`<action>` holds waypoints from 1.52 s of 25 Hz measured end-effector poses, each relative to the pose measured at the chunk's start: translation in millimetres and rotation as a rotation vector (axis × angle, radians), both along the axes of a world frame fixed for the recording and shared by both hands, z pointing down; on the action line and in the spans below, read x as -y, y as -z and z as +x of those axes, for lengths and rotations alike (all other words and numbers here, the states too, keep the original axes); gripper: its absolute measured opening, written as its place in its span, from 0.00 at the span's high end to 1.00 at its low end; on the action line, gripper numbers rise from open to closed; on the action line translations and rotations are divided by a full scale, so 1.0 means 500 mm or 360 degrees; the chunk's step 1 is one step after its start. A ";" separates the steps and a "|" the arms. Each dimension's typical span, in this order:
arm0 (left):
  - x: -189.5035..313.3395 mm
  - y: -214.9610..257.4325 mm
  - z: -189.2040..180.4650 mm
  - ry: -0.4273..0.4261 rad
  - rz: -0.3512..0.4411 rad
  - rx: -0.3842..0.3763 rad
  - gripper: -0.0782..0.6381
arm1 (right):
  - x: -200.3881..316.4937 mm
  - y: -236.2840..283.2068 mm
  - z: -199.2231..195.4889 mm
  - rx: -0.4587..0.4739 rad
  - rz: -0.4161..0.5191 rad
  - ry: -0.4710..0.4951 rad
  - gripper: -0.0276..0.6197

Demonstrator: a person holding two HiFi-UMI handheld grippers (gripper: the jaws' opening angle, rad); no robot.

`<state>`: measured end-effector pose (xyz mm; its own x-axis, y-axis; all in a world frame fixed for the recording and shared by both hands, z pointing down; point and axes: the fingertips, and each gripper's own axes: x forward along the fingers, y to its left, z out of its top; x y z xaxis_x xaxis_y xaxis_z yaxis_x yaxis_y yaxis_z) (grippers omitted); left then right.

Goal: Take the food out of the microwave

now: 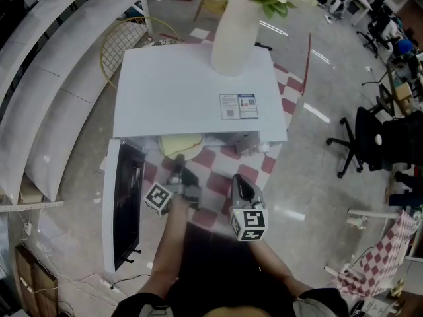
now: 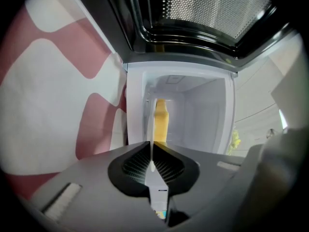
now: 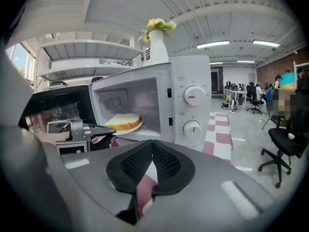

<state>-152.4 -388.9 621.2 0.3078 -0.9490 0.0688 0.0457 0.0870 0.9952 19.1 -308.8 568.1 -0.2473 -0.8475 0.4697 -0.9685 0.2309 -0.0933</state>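
A slice of bread [image 3: 124, 121] lies on a white plate [image 3: 126, 129] at the mouth of the open white microwave [image 3: 190, 100]. From above, the plate [image 1: 180, 146] pokes out under the microwave's [image 1: 192, 91] front edge. My left gripper [image 1: 178, 162] is shut on the plate's near rim. In the left gripper view the rim [image 2: 152, 129] runs as a thin white line between the pads [image 2: 140, 161], with the bread [image 2: 161, 122] edge-on beyond. My right gripper [image 1: 236, 181] hovers just right of it in front of the microwave, pads [image 3: 166, 161] touching and nothing held.
The microwave door [image 1: 125, 203] hangs open to the left. A white vase [image 1: 234, 32] with yellow flowers stands on the microwave's top. A red-and-white checked cloth [image 1: 218, 170] covers the table. Office chairs [image 1: 370, 140] stand on the floor at the right.
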 end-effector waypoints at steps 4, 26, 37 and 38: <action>-0.014 -0.021 -0.001 0.0009 -0.0046 0.0000 0.87 | -0.004 -0.001 0.006 -0.0003 -0.0002 0.0010 0.95; -0.083 0.009 0.007 0.0100 0.0023 0.0040 0.87 | -0.040 0.006 0.022 0.0000 0.0011 0.0134 0.95; -0.146 0.038 0.032 0.0158 0.0046 -0.0005 0.87 | -0.078 0.017 0.037 0.0013 0.0040 0.0214 0.95; -0.154 0.037 0.033 0.0160 0.0041 0.0012 0.87 | -0.082 0.017 0.039 0.0015 0.0043 0.0222 0.95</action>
<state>-135.7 -312.1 602.7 0.2106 -0.9765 0.0458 0.0457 0.0566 0.9973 38.4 -267.6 559.5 -0.3681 -0.8167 0.4444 -0.9258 0.3660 -0.0944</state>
